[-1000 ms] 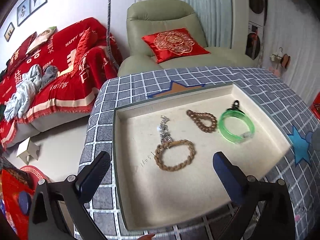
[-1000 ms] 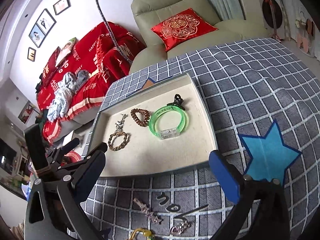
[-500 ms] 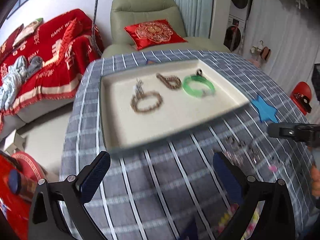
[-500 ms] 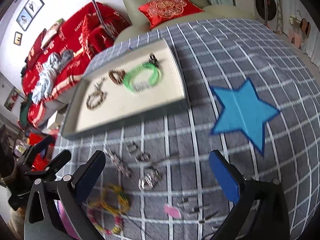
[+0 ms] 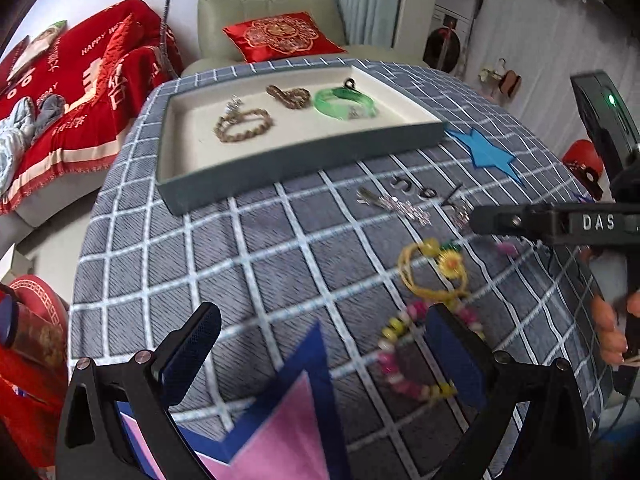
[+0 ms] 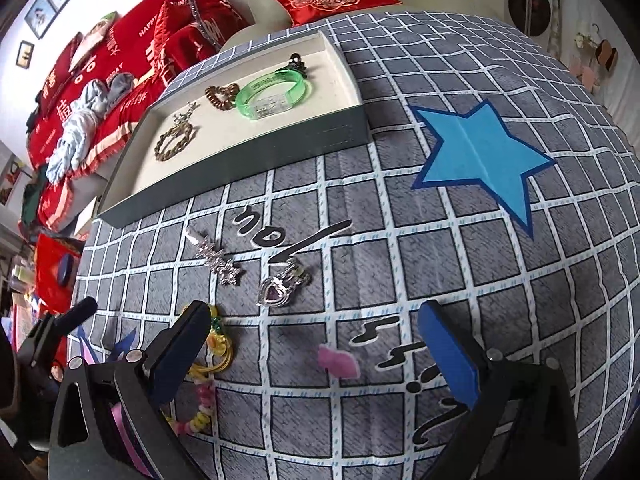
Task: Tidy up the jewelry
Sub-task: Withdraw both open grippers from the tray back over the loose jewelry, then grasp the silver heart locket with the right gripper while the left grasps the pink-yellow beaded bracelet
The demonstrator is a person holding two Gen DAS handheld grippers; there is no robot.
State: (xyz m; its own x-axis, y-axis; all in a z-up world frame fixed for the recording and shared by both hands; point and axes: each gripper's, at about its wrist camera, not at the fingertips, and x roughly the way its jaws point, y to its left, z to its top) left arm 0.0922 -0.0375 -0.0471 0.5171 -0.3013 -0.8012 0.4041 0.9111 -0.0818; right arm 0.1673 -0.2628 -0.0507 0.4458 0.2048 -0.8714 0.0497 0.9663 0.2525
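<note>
Both grippers, left [image 5: 320, 352] and right [image 6: 316, 344], hang with fingers spread, holding nothing. Upper frame: the tray [image 6: 280, 152] holds three bracelets [image 6: 274, 94]. Loose jewelry lies mid-frame on the checked cloth [image 6: 460, 280], a heart pendant [image 6: 276, 292] among it.

Bright, even daylight, slight motion blur (strong fisheye edge distortion).

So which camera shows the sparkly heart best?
The right wrist view. The heart lies sharp and close on the cloth, ahead of the open fingers, pink stone clear. In the left wrist view it is only a small blurry glint beside the other gripper's bar, too smeared to tell its shape.
</note>
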